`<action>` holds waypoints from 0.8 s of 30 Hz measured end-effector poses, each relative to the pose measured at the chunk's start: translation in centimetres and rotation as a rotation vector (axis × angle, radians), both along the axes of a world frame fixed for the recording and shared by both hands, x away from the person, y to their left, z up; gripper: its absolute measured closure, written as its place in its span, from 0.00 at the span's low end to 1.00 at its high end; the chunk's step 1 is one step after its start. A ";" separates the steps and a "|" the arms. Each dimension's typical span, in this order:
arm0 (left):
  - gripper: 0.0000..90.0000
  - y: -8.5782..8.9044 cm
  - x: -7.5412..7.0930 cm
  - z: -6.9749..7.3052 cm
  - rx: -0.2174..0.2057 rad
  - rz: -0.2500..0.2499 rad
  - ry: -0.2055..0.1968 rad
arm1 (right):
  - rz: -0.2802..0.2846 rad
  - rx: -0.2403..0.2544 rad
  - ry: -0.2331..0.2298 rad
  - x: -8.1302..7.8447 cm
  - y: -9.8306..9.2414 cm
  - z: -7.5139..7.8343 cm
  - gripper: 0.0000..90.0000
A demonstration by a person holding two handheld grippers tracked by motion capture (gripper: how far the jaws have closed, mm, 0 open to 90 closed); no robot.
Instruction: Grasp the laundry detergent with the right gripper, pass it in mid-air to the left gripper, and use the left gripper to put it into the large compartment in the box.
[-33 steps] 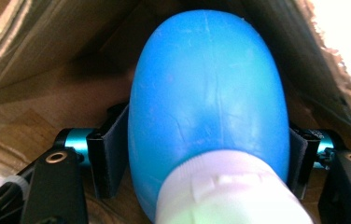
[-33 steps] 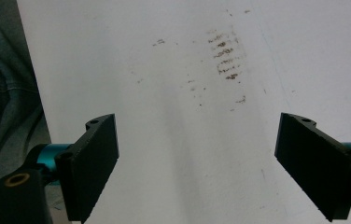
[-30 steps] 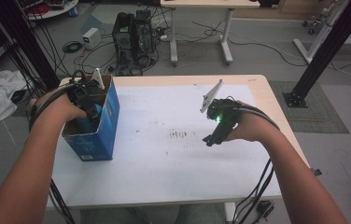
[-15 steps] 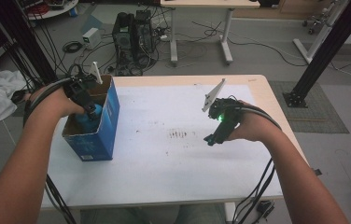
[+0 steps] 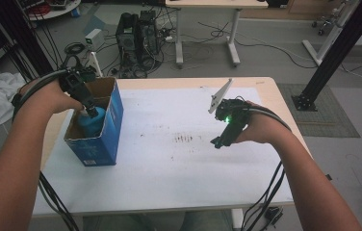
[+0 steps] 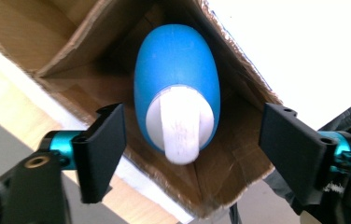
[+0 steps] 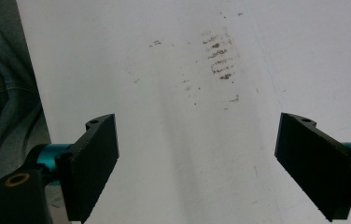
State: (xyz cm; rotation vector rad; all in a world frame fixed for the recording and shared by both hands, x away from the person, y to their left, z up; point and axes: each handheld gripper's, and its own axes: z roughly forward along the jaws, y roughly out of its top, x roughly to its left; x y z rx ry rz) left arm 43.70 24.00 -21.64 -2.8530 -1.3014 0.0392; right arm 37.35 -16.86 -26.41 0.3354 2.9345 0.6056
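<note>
A blue rounded bottle (image 6: pixel 178 79) with a white cap lies inside an open blue cardboard box (image 5: pixel 113 126) at the table's left. My left gripper (image 5: pixel 91 110) hovers just above the box opening. Its jaws have just been opening, and the bottle (image 5: pixel 92 122) sits beyond them, apart from both pads. In the left gripper view my left gripper (image 6: pixel 192 140) stands open, framing the bottle. My right gripper (image 5: pixel 219 140) is held over the white sheet at the right, and in its own view the right gripper (image 7: pixel 197 158) is open with nothing between the jaws.
A white sheet (image 5: pixel 169 159) with dark smudges (image 7: pixel 218 56) covers most of the wooden table (image 5: pixel 265 86). Cables hang off the front edge. Computer towers (image 5: pixel 138 31), another table and a black frame post (image 5: pixel 333 53) stand on the floor behind.
My left gripper has risen out of the box and its jaws have spread, leaving the blue bottle inside. The right hand has stayed where it was.
</note>
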 end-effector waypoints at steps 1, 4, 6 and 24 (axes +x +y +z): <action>0.25 -0.1 -0.1 0.4 0.002 -0.004 0.000 | 0.009 -0.001 -0.003 0.1 0.0 0.0 0.14; 0.23 -0.5 -0.4 1.7 -0.017 -0.023 -0.016 | 0.008 0.002 -0.010 0.0 -0.1 0.4 0.14; 0.23 -0.8 -0.5 2.2 -0.027 -0.034 -0.028 | -0.001 -0.003 -0.007 0.0 -0.2 0.5 0.14; 0.07 -5.8 -1.8 5.0 -0.001 -0.256 -0.072 | -0.004 -0.030 -0.004 0.5 -0.8 1.6 0.14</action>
